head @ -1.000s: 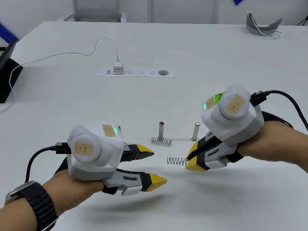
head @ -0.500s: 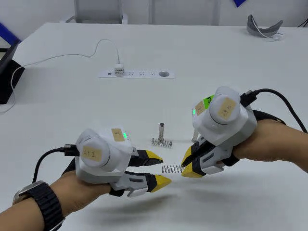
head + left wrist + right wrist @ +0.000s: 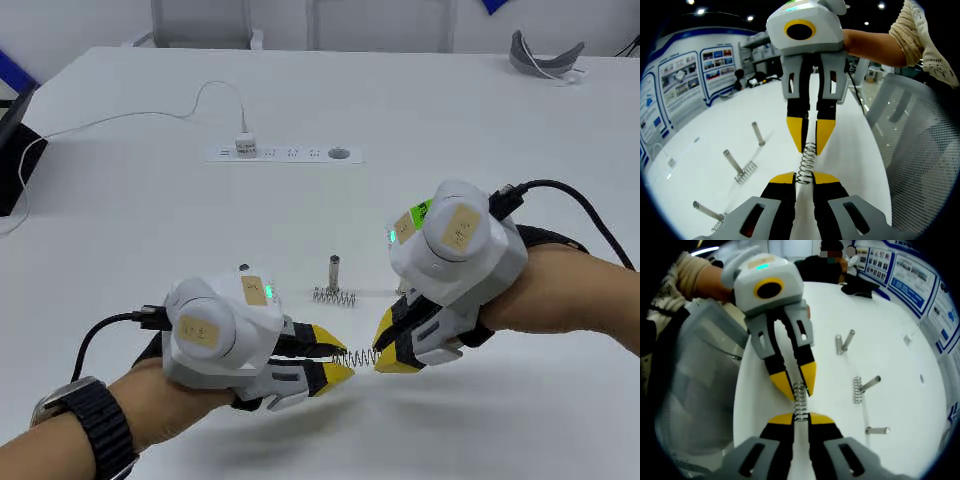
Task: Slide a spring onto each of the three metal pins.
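Head view: left gripper (image 3: pixel 336 362) and right gripper (image 3: pixel 383 354), white with yellow tips, meet nose to nose over the white table (image 3: pixel 150 230). Each is pinched almost shut on 1 end of the small steel coil spring (image 3: pixel 357 356). Nearby stand 3 slim metal pins (image 3: pixel 732 161), 2 with loose springs (image 3: pixel 746 170) at their feet.

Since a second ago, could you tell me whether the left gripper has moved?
Yes. Against the upright pin, the left gripper has shifted right, and its jaws have closed on the spring.
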Action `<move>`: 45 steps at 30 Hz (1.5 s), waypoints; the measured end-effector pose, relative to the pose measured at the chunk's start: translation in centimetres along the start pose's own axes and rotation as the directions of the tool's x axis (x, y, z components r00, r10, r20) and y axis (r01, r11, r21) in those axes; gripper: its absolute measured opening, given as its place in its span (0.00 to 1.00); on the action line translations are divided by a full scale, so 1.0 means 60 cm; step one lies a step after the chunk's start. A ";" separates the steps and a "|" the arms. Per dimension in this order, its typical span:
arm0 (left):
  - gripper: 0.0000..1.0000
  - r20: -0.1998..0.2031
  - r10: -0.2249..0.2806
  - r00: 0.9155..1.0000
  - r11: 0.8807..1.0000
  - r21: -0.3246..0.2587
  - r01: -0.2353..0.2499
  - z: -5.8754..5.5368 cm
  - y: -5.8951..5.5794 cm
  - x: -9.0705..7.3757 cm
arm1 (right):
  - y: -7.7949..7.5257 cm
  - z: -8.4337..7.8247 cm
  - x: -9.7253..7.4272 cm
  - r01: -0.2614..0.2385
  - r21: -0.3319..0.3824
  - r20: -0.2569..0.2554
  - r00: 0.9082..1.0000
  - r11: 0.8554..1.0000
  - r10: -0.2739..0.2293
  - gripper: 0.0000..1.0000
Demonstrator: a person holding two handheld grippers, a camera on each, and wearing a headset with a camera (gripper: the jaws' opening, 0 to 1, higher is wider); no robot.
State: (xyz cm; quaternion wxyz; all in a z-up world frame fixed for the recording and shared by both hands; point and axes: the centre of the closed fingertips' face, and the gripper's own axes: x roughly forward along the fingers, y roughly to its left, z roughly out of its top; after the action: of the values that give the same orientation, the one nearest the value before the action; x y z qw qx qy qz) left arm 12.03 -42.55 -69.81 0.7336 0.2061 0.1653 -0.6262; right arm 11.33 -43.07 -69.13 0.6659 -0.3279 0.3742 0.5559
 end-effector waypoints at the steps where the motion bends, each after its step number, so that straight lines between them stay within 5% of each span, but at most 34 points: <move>1: 0.12 -0.001 -0.002 1.000 1.000 0.001 0.002 -0.001 -0.001 0.000 | 0.000 0.002 -0.002 0.002 -0.002 0.001 1.000 1.000 -0.002 0.12; 28: 0.11 0.013 0.002 1.000 1.000 0.001 -0.002 0.008 -0.002 -0.003 | 0.010 0.087 -0.026 0.032 -0.093 0.103 0.994 0.995 -0.022 0.12; 45: 0.11 0.024 0.011 1.000 1.000 -0.025 -0.010 0.010 0.000 -0.004 | 0.007 0.088 -0.021 0.039 -0.067 0.124 0.992 0.997 -0.030 0.13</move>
State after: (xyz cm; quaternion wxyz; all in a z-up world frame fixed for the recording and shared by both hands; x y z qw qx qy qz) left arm 12.01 -42.67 -69.16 0.7414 0.1902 0.1628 -0.6227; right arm 11.50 -39.13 -65.37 0.6855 -0.3221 0.3074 0.5761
